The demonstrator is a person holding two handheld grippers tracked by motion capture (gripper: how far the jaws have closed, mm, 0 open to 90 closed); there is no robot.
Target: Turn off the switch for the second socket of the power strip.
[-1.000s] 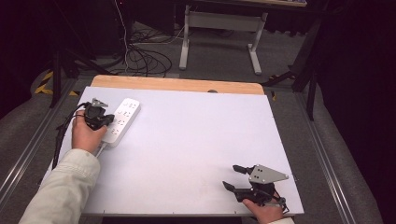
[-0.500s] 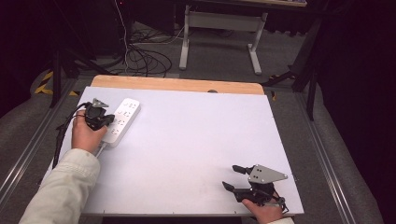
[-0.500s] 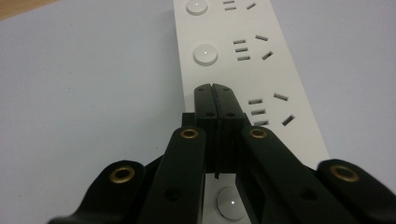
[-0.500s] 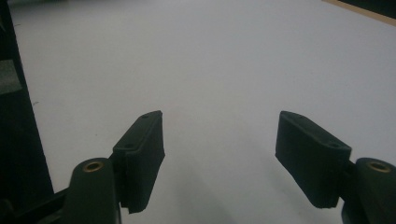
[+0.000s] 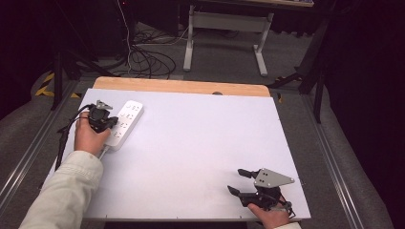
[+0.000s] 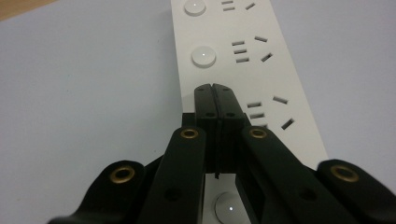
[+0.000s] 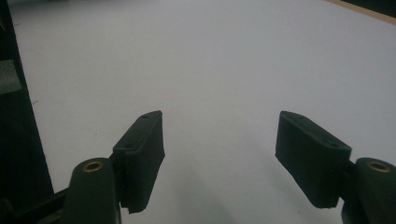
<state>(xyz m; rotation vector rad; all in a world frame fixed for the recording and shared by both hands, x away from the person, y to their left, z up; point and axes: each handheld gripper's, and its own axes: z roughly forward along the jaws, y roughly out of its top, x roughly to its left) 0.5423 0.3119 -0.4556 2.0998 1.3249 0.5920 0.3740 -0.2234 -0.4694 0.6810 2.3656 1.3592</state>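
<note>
A white power strip (image 5: 123,125) lies on the white table (image 5: 200,138) at the far left, with round switch buttons (image 6: 204,57) and rows of socket slots. My left gripper (image 5: 108,122) rests over the strip, its jaws shut together with nothing between them; in the left gripper view its tips (image 6: 215,88) press down on the strip (image 6: 243,70) just below one button. My right gripper (image 5: 239,181) sits near the table's front right edge, jaws wide open over bare table, its fingers (image 7: 140,154) apart and empty.
A wooden strip (image 5: 181,87) runs along the table's far edge. Cables (image 5: 143,57) and a desk frame (image 5: 224,33) stand on the floor beyond. A black cable (image 5: 64,138) trails from the left gripper off the table's left side.
</note>
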